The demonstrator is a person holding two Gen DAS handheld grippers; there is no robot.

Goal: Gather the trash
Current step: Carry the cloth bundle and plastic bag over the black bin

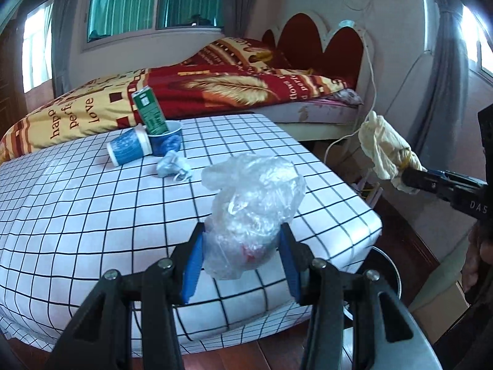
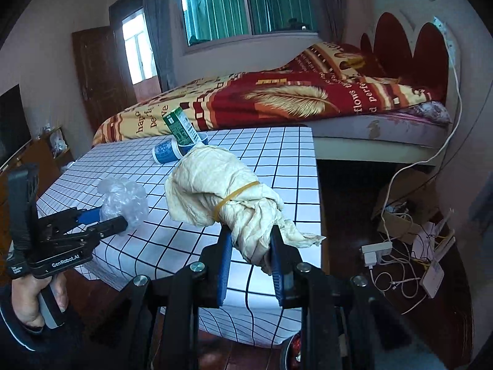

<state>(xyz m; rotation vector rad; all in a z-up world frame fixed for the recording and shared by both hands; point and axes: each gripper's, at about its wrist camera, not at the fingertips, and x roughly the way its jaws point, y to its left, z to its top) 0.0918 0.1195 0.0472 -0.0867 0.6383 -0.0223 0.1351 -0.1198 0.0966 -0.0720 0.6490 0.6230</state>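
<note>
Gripping a crumpled clear plastic bag between its blue pads, the left gripper holds it up over the near edge of the table, whose cloth is white with a black grid; the right gripper has its jaws closed on the twisted end of a cream paper wad bound with a yellow rubber band, held off the table's right side; farther back on the table a blue paper cup lies on its side, touching an upright blue cup with a green carton leaning in it; a small crumpled bluish bag lies just beside them; a bed with a red and yellow quilt stands behind.
</note>
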